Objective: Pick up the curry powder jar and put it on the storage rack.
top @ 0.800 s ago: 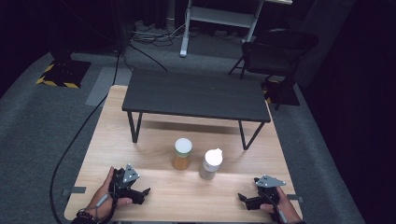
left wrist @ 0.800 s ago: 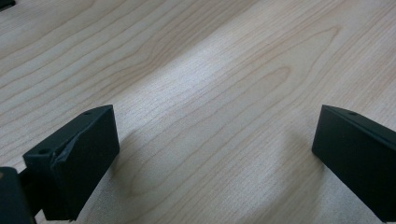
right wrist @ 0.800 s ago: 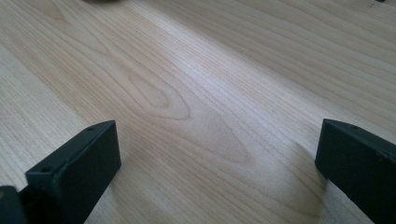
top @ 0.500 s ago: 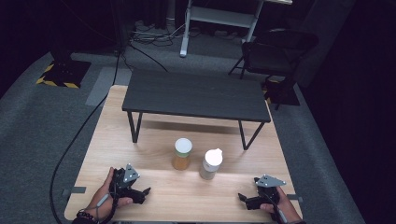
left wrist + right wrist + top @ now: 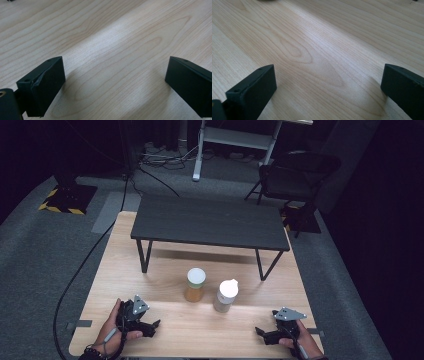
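Left gripper (image 5: 150, 326) and right gripper (image 5: 264, 334) both sit wide open on the worktop (image 5: 165, 280), nothing grabbed yet, probably reaching for the jars (image 5: 195, 285) next.

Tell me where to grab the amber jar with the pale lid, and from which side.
Grip the amber jar with the pale round lid across its cylindrical body below the lid, probably coming in level from the near left with the left tongs, whose jaws stand wide open. It stands upright, and the white-capped bottle sits close on its right, so that side looks cramped.
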